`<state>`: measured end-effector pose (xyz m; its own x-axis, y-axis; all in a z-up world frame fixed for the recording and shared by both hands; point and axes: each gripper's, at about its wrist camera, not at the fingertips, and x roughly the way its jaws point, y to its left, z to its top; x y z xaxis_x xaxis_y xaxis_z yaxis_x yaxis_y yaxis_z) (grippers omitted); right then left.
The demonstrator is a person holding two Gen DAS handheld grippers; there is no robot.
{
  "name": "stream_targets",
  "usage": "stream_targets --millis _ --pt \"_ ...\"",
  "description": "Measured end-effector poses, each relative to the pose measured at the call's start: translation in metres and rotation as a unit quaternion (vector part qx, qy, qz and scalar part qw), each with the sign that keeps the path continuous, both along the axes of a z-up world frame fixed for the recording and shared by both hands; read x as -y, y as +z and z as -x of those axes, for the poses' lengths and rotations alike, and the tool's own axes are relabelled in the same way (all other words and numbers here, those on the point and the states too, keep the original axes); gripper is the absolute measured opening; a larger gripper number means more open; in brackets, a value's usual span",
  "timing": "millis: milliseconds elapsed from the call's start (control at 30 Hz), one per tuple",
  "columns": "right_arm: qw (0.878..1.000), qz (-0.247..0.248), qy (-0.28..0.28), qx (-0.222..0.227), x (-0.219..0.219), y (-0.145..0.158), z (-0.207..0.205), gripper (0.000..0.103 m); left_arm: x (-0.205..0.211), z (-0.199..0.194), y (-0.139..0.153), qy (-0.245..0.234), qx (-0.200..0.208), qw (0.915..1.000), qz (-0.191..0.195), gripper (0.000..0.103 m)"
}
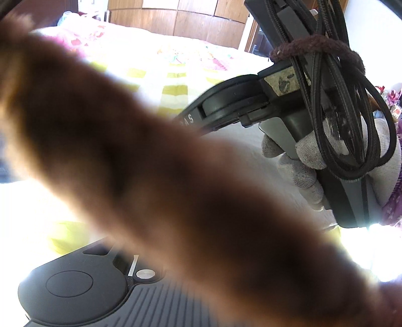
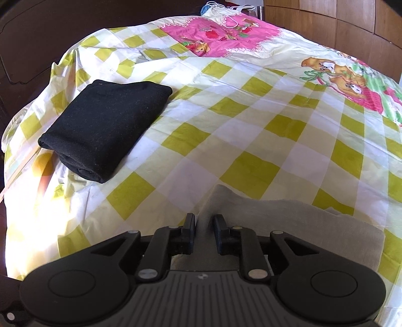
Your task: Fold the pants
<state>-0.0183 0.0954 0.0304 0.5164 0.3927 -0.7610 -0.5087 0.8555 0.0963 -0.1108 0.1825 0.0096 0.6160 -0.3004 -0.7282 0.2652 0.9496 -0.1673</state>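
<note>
In the right wrist view my right gripper (image 2: 204,232) is shut on a fold of grey-beige pants (image 2: 314,221) that lie on the checked bedsheet (image 2: 251,120) just ahead and to the right. In the left wrist view a blurred brown cloth (image 1: 163,163) hangs right across the lens and hides my left gripper's fingers. Behind it the right gripper's body (image 1: 251,100), held by a gloved hand (image 1: 309,161), is close at the right.
A folded black garment (image 2: 105,130) lies at the left of the bed. A pink printed patch (image 2: 216,35) and a white cord (image 2: 226,17) are at the far end. Wooden cupboards (image 2: 339,22) stand beyond the bed. Black cables (image 1: 339,100) hang off the right gripper.
</note>
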Motion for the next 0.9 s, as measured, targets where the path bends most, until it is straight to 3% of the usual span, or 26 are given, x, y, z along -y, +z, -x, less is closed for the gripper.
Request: stream_targets --millis 400,633,767,900 --pt "0.999 0.009 -0.006 0.033 0.01 0.019 0.003 0.033 0.013 -0.021 0.014 0.019 0.038 0.9991 -0.009 0.023" --pt "0.999 0.005 0.01 0.034 0.007 0.018 -0.008 0.033 0.014 -0.041 -0.019 0.026 -0.008 0.9991 -0.033 0.027" --pt "1.0 -0.015 0.008 0.026 0.006 0.017 -0.021 0.033 0.009 -0.039 -0.017 0.029 -0.008 0.999 -0.033 0.033" --pt "0.999 -0.034 -0.008 0.034 0.014 0.028 -0.033 0.033 0.005 -0.038 -0.007 0.034 -0.001 0.9989 -0.032 0.033"
